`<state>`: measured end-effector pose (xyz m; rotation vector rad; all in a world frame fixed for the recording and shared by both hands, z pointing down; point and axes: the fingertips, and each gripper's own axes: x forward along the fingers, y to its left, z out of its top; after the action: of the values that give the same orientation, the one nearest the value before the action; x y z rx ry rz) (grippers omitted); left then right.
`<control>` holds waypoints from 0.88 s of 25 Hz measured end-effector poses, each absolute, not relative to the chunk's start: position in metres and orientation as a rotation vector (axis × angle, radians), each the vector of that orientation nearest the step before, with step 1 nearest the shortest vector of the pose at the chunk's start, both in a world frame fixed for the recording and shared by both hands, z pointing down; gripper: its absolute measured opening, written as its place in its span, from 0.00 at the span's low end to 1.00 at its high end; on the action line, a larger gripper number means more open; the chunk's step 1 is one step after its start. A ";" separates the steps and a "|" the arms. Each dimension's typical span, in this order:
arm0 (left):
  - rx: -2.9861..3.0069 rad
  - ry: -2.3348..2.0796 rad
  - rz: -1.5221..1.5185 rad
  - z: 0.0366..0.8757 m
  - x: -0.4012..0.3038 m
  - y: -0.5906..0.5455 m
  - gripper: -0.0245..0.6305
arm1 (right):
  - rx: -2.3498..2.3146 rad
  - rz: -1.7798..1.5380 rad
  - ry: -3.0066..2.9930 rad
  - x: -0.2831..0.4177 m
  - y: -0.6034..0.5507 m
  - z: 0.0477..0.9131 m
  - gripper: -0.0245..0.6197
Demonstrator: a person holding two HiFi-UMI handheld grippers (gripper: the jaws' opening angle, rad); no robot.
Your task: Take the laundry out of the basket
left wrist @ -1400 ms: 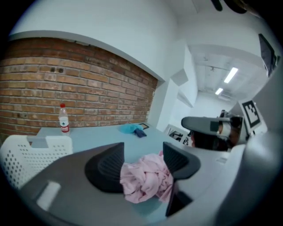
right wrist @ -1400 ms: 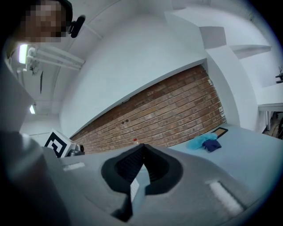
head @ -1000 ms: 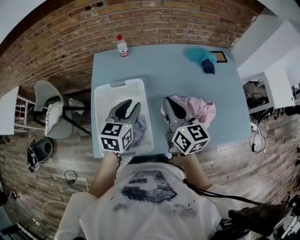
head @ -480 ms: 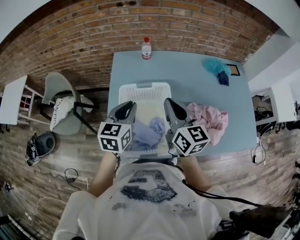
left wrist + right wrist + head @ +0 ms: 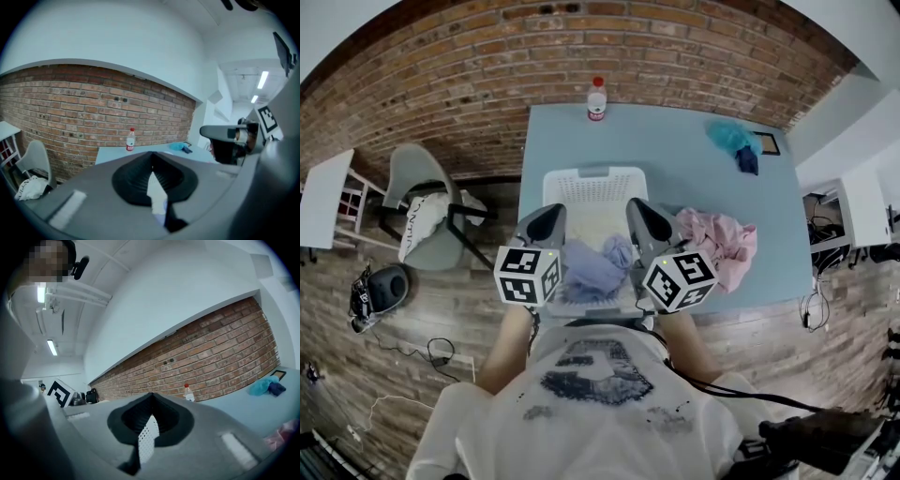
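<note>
**Two shut grippers above the basket, lavender laundry inside**

Head view. The left gripper (image 5: 551,214) and the right gripper (image 5: 637,208) hang over the white basket (image 5: 593,172). Each has its jaws pressed together with nothing held (only a sliver of what lies below shows behind the tips). The lavender laundry (image 5: 592,267) lies bunched at the basket's near end, and a pink garment (image 5: 720,242) lies on the table (image 5: 666,141) just to the right.

To lift well, the jaws should part, descend onto a raised fold and pinch cloth alone. The bottle (image 5: 596,98), teal cloth (image 5: 728,137) and chair (image 5: 417,183) stand well apart, so only the basket's wall crowds the approach.
</note>
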<state>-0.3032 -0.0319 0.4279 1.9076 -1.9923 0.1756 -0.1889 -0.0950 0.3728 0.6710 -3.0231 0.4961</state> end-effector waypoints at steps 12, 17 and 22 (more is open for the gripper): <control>1.909 -1.973 0.174 0.431 -0.300 -0.032 0.02 | 0.654 0.506 -3.019 -0.189 -0.098 0.377 0.04; 1.889 -1.986 0.178 0.433 -0.306 -0.032 0.02 | 0.633 0.506 -3.004 -0.192 -0.098 0.382 0.04; 1.867 -1.974 0.216 0.447 -0.312 -0.031 0.02 | 0.601 0.505 -2.973 -0.199 -0.098 0.390 0.04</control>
<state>-0.3118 -0.0312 0.4469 1.8666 -1.9736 0.2155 -0.1994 -0.0982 0.3900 0.6005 -2.9729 0.5046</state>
